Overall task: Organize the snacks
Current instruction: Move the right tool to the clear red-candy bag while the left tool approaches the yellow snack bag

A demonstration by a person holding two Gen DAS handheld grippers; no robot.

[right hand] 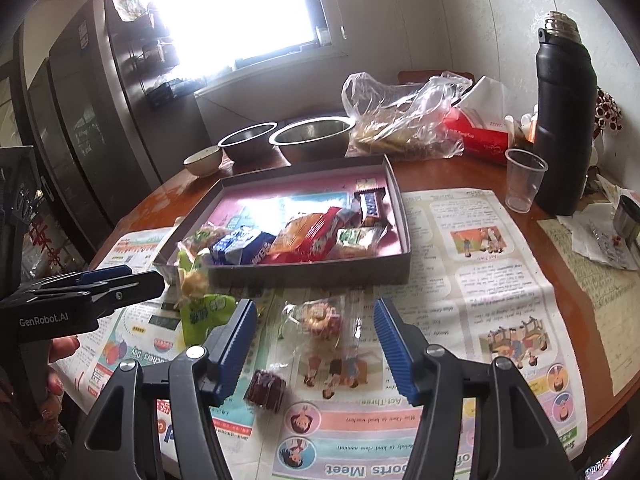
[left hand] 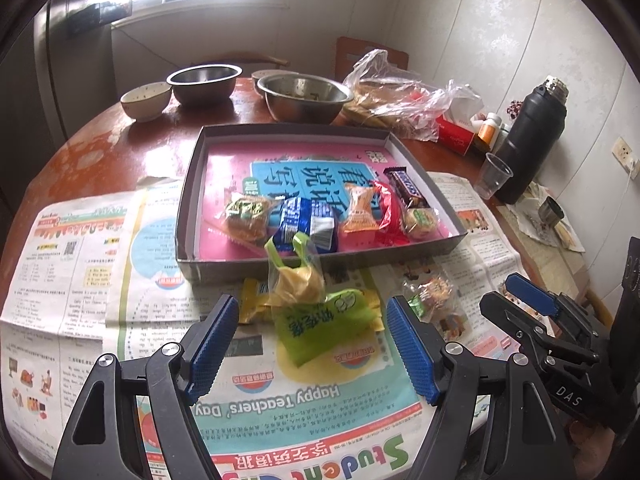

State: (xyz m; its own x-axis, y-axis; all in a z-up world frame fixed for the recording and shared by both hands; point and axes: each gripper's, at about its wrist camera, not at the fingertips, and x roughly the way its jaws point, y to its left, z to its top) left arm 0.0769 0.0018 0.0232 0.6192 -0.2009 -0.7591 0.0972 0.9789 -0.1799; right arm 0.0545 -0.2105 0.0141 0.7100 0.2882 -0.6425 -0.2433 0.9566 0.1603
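Left wrist view: my left gripper (left hand: 310,344) gapes wide around a green-and-yellow snack bag (left hand: 316,312), lower centre, untouched. Six wrapped snacks fill the grey tray (left hand: 192,184) mid-frame. Right wrist view: my right gripper (right hand: 316,346) stands open over a clear-wrapped cookie (right hand: 320,316); two steel bowls (right hand: 248,142) behind.

The right gripper (right hand: 316,344) hangs with jaws apart over a clear-wrapped cookie (right hand: 320,316) on the newspaper (right hand: 492,280). At twelve o'clock sits the snack-filled tray (right hand: 304,272); at seven, a dark wrapped sweet (right hand: 266,392).
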